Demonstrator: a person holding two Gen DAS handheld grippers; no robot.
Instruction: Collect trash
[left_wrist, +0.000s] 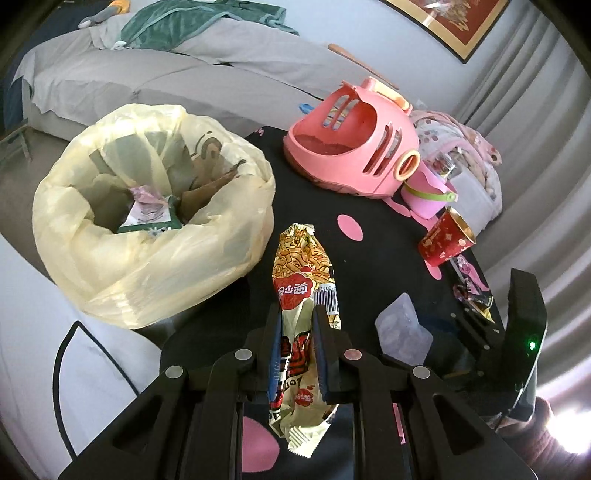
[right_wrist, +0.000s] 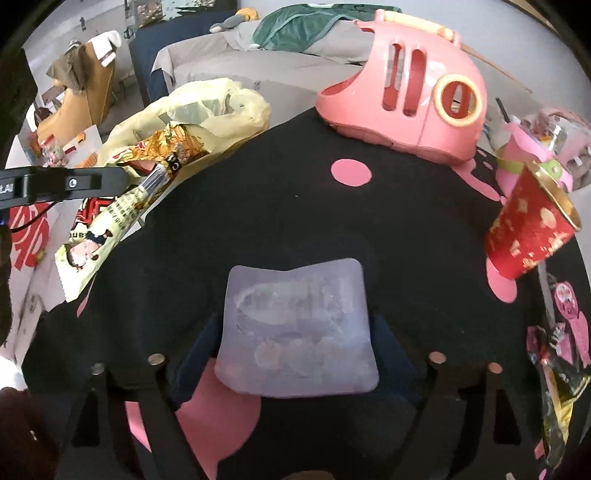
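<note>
Your left gripper (left_wrist: 297, 328) pinches a crinkled foil noodle wrapper (left_wrist: 303, 266) just right of the soft yellow plastic trash bag (left_wrist: 110, 258). Your right gripper (right_wrist: 295, 354) stands spread wide around a flat translucent plastic tray (right_wrist: 295, 328) on the black cloth (right_wrist: 277, 214), pads apart from it.

Noodle wrapper (left_wrist: 301, 273) in my left gripper (left_wrist: 297, 317): barcode and a red logo, characters too blurred to read. Nothing else legible.

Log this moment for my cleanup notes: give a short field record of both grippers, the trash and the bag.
left gripper: shut on crumpled yellow noodle wrapper
right gripper: open, astride clear plastic tray on black tablecloth
yellow plastic trash bag: open, partly filled
still out: red paper cup, tipped
</note>
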